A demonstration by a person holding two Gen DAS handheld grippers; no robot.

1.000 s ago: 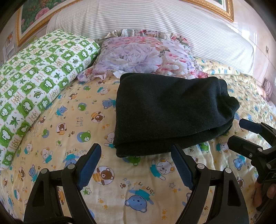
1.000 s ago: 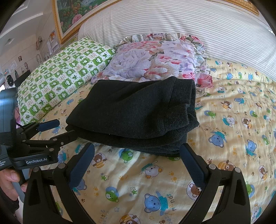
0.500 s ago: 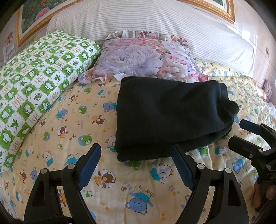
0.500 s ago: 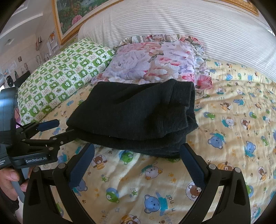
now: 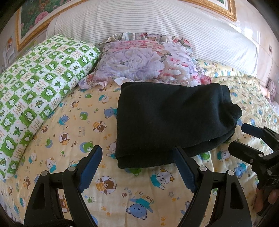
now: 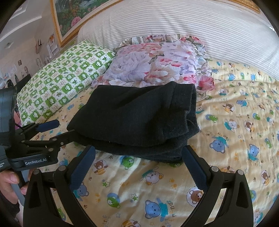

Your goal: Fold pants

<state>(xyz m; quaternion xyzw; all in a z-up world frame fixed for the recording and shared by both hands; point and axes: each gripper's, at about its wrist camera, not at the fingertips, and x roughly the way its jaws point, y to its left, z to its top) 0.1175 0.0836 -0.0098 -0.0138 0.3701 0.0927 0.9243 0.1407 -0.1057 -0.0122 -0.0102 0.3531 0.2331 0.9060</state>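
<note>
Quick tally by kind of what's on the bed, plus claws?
Folded black pants: 1
Pillows: 2, green-checked and floral
Claws: 2, left claw and right claw, both open and empty
Total: 5

A bed [image 5: 52, 174] covered in a yellow sheet printed with cartoon bears fills the room. Along its head edge runs a white striped headboard [image 5: 157, 22], with a green-and-white checked pillow [image 5: 38, 83] at the left corner and a floral pillow [image 5: 144, 61] beside it. A gold-framed flower painting [image 6: 69, 15] hangs on the wall above. Daylight falls across the bedding.
</note>
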